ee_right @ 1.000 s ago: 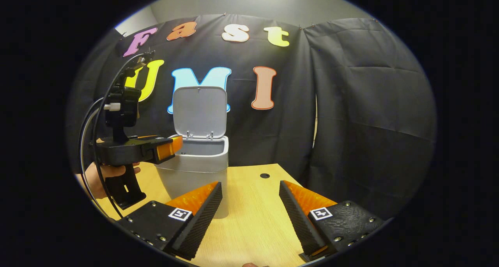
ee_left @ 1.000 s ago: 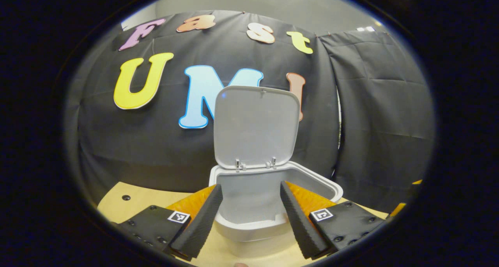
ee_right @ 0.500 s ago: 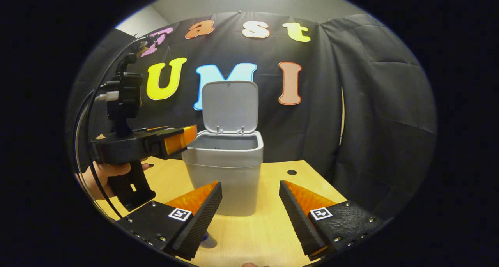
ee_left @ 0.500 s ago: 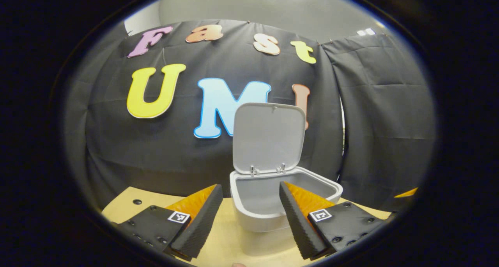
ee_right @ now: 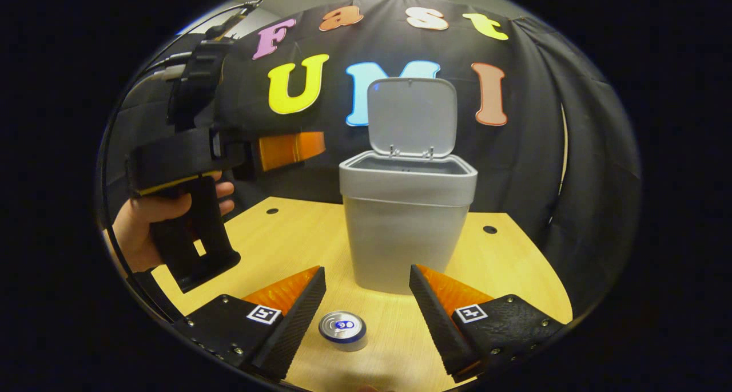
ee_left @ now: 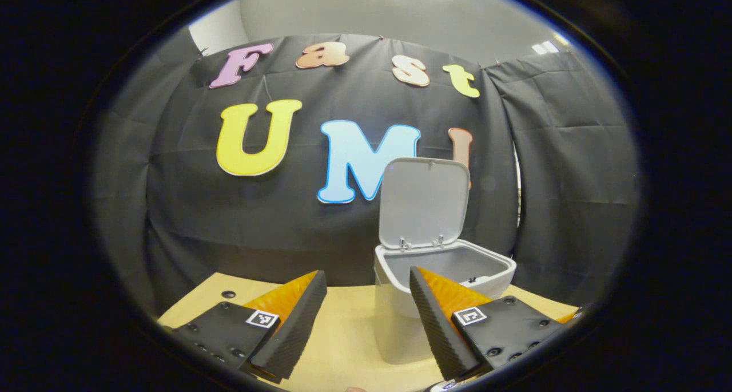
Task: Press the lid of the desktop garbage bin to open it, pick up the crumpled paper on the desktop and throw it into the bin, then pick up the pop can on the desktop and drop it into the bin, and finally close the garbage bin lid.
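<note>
The grey garbage bin (ee_right: pixel 407 226) stands on the wooden desk (ee_right: pixel 297 243) with its lid (ee_right: pixel 412 114) swung up and standing upright. A pop can (ee_right: pixel 343 328) stands upright in front of the bin, seen from above, between the fingers of my right gripper (ee_right: pixel 366 300), which is open and above it. In the left gripper view the bin (ee_left: pixel 412 289) is at the right, lid (ee_left: pixel 426 200) up. My left gripper (ee_left: pixel 366 300) is open and holds nothing, left of the bin. In the right gripper view the left gripper (ee_right: pixel 286 150) hangs in the air, held by a hand (ee_right: pixel 143 220).
Small round holes (ee_right: pixel 489 229) mark the desk (ee_left: pixel 343 335) top. The black cloth wall (ee_right: pixel 572 169) closes in behind and to the right of the bin. Cables (ee_right: pixel 171 71) run from the left gripper's handle.
The left gripper has drawn back to the left, away from over the bin. The right gripper has tilted down and pulled back, bringing the pop can into view between its fingers.
</note>
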Available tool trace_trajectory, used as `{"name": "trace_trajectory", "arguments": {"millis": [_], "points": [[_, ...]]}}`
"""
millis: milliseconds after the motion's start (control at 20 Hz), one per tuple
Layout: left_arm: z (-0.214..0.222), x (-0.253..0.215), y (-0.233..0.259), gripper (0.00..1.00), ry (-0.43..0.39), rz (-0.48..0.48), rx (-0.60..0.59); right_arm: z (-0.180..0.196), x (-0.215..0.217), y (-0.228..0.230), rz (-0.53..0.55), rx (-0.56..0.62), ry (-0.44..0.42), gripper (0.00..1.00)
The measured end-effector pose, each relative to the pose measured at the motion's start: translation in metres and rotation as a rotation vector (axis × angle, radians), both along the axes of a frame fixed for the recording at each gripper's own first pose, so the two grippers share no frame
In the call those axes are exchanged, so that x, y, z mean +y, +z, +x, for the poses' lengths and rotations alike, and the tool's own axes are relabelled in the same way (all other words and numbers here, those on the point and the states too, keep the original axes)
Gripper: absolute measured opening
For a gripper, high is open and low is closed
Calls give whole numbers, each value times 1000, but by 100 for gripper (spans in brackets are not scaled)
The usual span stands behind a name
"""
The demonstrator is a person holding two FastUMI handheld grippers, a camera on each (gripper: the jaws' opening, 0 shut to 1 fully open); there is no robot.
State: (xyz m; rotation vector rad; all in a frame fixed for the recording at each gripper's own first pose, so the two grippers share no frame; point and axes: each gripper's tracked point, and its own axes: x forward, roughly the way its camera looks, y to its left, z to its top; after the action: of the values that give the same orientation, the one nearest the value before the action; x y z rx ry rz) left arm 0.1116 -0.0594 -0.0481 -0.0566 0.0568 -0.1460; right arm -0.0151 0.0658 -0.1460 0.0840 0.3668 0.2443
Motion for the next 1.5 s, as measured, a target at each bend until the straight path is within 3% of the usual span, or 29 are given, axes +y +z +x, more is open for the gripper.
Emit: {"name": "trace_trajectory", "arguments": {"millis": [400,850,1150,1250,1500], "points": [[-26,27,-2,96,45,-32,18,-13,32,-60,-9,190,108,95],[-43,40,-9,96,68,-43,46,-16,34,-107,-54,324,110,95],[-47,40,-6,96,61,-13,40,-11,36,-122,-61,359,114,95],[-47,41,-6,95,62,-17,40,-10,36,-123,-68,359,120,86],[-46,45,-9,95,74,-26,47,-9,29,-106,-67,325,111,85]]}}
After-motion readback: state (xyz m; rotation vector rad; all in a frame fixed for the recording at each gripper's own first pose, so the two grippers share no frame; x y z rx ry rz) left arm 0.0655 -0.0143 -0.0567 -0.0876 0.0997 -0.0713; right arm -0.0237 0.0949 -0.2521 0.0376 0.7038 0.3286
